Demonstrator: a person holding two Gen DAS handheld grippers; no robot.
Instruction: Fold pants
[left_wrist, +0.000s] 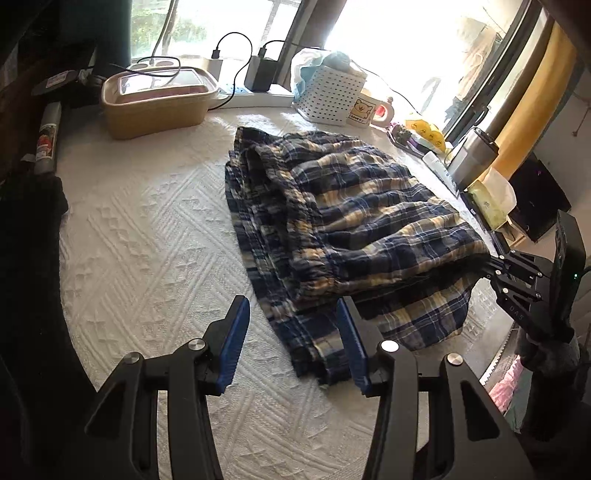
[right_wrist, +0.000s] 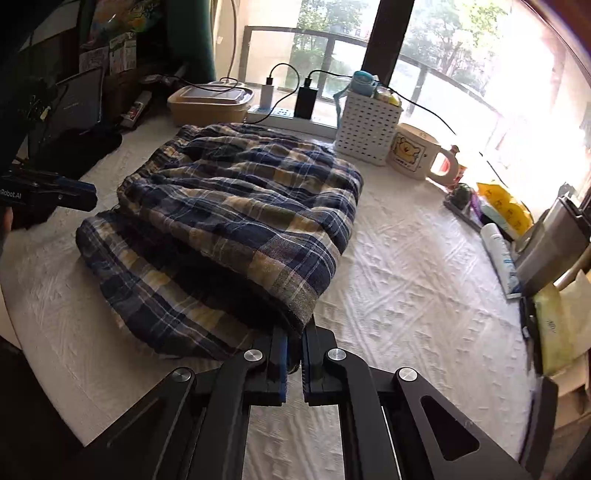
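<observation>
Pinching the near corner of the folded plaid pants with my right fingers.

The pants (right_wrist: 229, 229) are lying folded in a thick bundle on the white textured surface (right_wrist: 406, 277), their long axis running from my near edge toward the window, the far end pointing at the tan lidded container (right_wrist: 210, 101) and the white perforated basket (right_wrist: 367, 125). My right gripper (right_wrist: 294, 354) is holding its fingers pressed together on the near corner of the top layer, lifting that flap slightly off the layer beneath. My left gripper (left_wrist: 291, 343) is hovering about half open and gripping nothing, with the bundle's near left corner lying between its blue pads.
</observation>
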